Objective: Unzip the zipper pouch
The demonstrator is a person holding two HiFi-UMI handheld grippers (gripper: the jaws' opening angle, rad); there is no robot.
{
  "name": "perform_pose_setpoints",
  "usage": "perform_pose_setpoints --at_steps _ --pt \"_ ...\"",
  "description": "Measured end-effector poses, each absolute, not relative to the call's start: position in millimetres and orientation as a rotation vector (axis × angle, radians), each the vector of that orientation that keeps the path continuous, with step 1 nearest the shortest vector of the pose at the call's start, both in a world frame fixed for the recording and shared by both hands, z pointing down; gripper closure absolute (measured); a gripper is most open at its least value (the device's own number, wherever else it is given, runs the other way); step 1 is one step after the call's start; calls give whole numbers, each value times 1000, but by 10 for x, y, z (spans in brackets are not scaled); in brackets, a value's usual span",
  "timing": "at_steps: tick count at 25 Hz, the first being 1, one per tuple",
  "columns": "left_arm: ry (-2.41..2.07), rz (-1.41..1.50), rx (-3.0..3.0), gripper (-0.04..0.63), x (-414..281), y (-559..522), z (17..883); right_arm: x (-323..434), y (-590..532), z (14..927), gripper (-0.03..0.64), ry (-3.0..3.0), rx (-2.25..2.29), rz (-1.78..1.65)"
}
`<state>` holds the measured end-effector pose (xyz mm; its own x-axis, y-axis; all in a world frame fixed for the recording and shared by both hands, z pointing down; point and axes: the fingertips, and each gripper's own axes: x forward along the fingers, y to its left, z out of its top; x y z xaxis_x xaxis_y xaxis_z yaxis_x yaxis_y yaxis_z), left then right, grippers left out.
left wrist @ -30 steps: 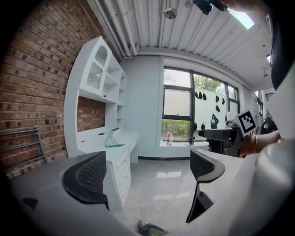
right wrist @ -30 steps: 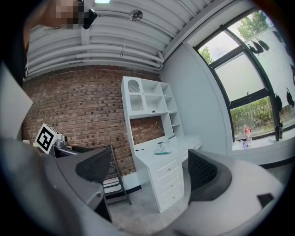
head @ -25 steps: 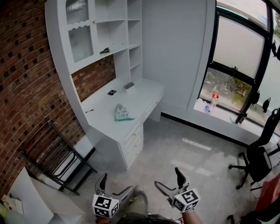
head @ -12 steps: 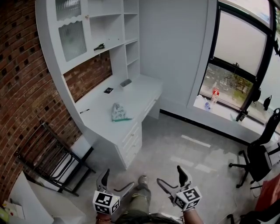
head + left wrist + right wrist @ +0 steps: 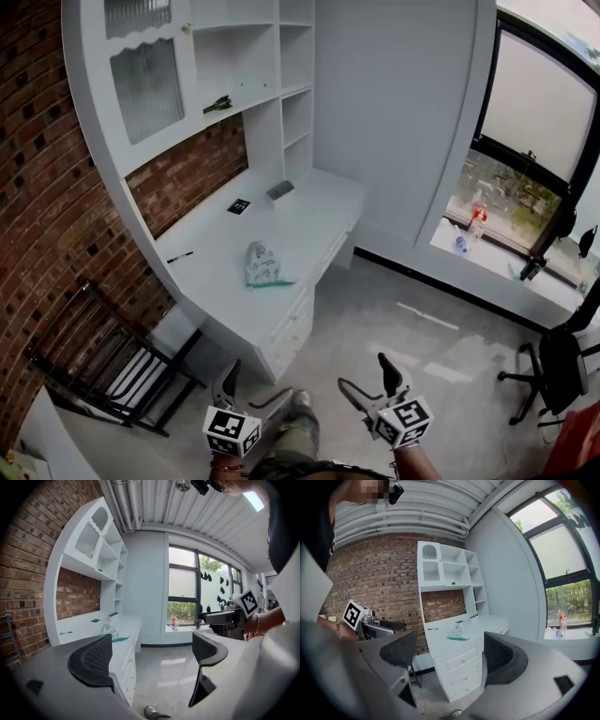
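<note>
Crinkly translucent teal-edged zipper pouch (image 5: 262, 265) on smooth white worktop (image 5: 211, 251). Nothing gripped: left gripper (image 5: 251, 389) jaws spread, right gripper (image 5: 366, 375) jaws spread but just narrowing slightly.

The white built-in desk (image 5: 314, 220) stands against the brick wall, with drawers (image 5: 291, 330) under its near end. The zipper pouch (image 5: 262, 263) lies near the front edge, a teal strip along its near side. A pen (image 5: 180, 256) lies well apart, close to the wall. A small black square (image 5: 239, 206) and a grey flat item (image 5: 279, 190) lie further back, near each other.
</note>
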<state>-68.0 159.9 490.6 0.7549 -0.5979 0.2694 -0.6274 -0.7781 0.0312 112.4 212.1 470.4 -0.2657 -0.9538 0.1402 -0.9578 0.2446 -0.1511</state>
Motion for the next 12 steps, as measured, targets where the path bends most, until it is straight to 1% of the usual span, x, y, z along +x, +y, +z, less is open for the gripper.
perform_pose_setpoints --at_steps 4,12 --pt "-1032 353 2798 63 -696 821 4878 1166 1421 4735 172 -2448 1802 248" --pt "-1054 418 2793 63 -516 -482 4916 1252 162 4689 176 -2473 1722 291"
